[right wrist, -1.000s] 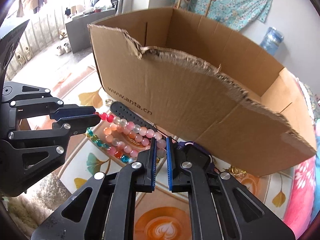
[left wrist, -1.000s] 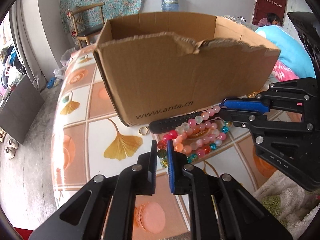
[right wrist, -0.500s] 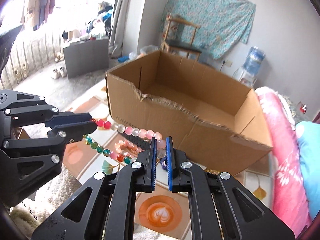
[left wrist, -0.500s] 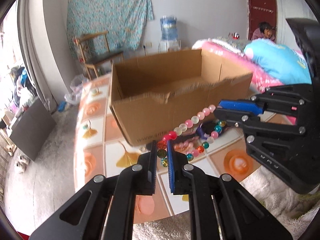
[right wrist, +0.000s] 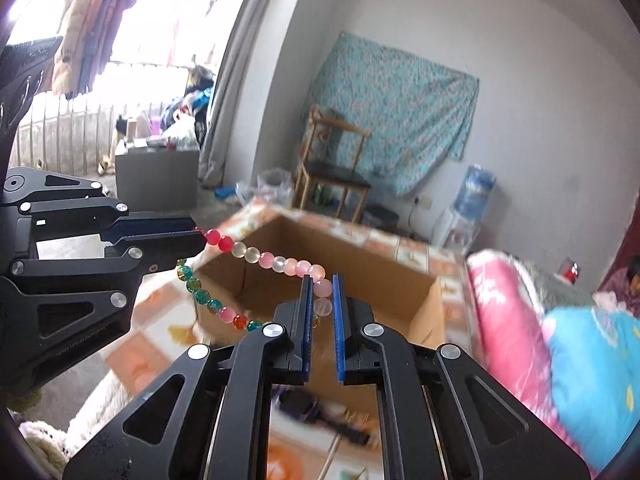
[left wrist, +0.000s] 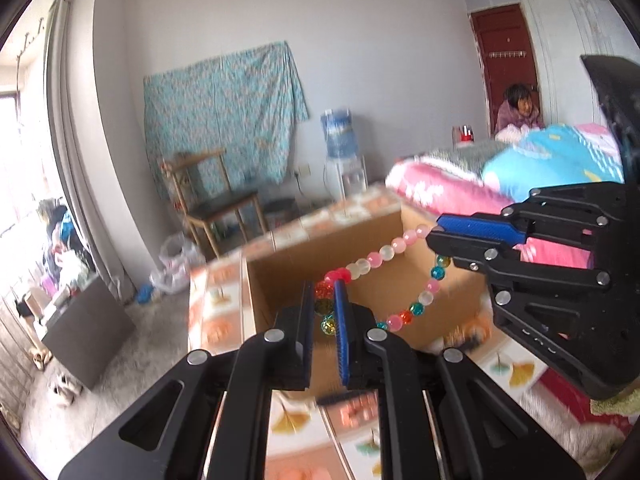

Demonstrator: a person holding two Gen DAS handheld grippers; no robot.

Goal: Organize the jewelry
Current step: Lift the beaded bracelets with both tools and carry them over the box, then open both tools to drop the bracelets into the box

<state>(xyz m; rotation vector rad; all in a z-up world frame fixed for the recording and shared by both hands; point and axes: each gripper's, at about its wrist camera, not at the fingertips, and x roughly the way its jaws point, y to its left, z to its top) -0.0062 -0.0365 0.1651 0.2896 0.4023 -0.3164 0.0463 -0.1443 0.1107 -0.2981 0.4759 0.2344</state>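
Each tool, left [left wrist: 325, 300] and right [right wrist: 321, 294], is built of matte black plastic with triangular cut-outs, fastened by silver screws and tipped with ribbed blue pads [right wrist: 338, 328].

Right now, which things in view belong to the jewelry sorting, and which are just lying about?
Part of the job:
bead necklace, held between both grippers
left gripper
right gripper
cardboard box, open, below the beads

Just lying about:
wooden chair
water dispenser
patterned cloth on the wall
pink bedding
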